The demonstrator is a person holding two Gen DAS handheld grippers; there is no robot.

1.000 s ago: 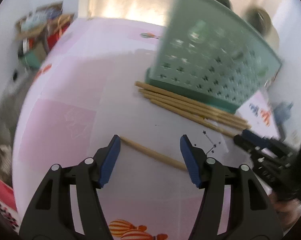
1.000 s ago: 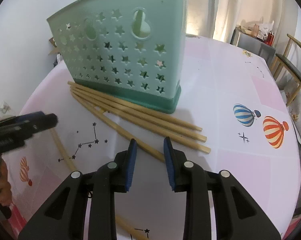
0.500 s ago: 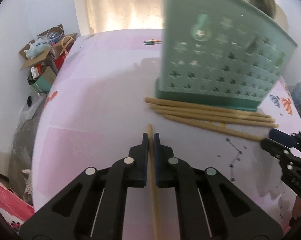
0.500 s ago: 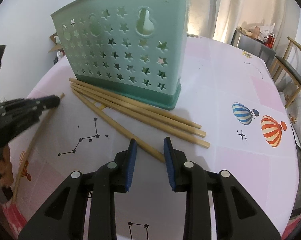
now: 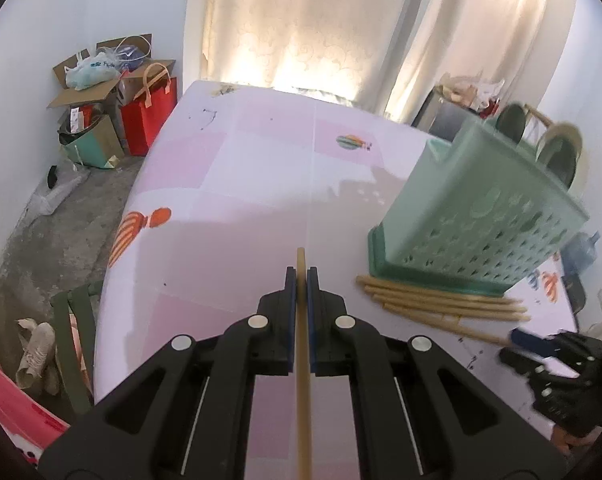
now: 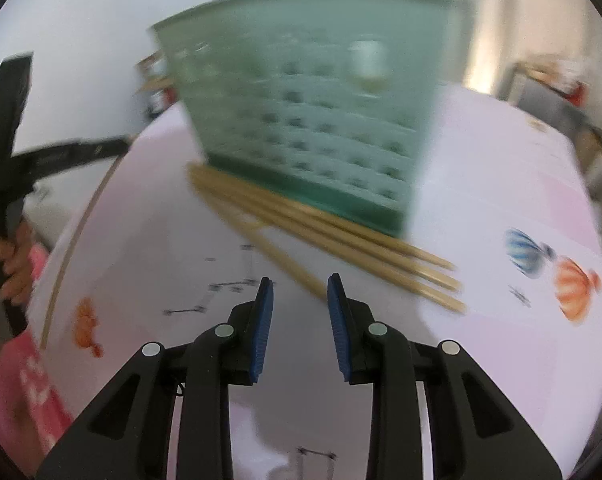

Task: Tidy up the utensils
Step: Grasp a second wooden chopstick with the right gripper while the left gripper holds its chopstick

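Observation:
My left gripper (image 5: 300, 280) is shut on a wooden chopstick (image 5: 302, 380) and holds it lifted above the table; the stick runs back between the fingers. A green star-pierced utensil basket (image 5: 477, 216) stands to its right, with several chopsticks (image 5: 441, 300) lying along its base. In the right wrist view the basket (image 6: 301, 120) stands ahead and the chopsticks (image 6: 341, 240) lie in front of it. My right gripper (image 6: 297, 292) is open and empty just above the near end of one of them. The left gripper (image 6: 77, 152) shows at the left with its chopstick (image 6: 73, 248).
The round table (image 5: 241, 184) has a pink cloth with balloon prints. Boxes and bags (image 5: 113, 96) stand on the floor at far left, shoes (image 5: 37, 352) at lower left. Curtains hang behind. The right gripper (image 5: 541, 348) shows at the lower right.
My left gripper closed on the single chopstick, then lifted it off the table and turned away from the basket. My right gripper opened wider and moved closer to the chopsticks by the basket.

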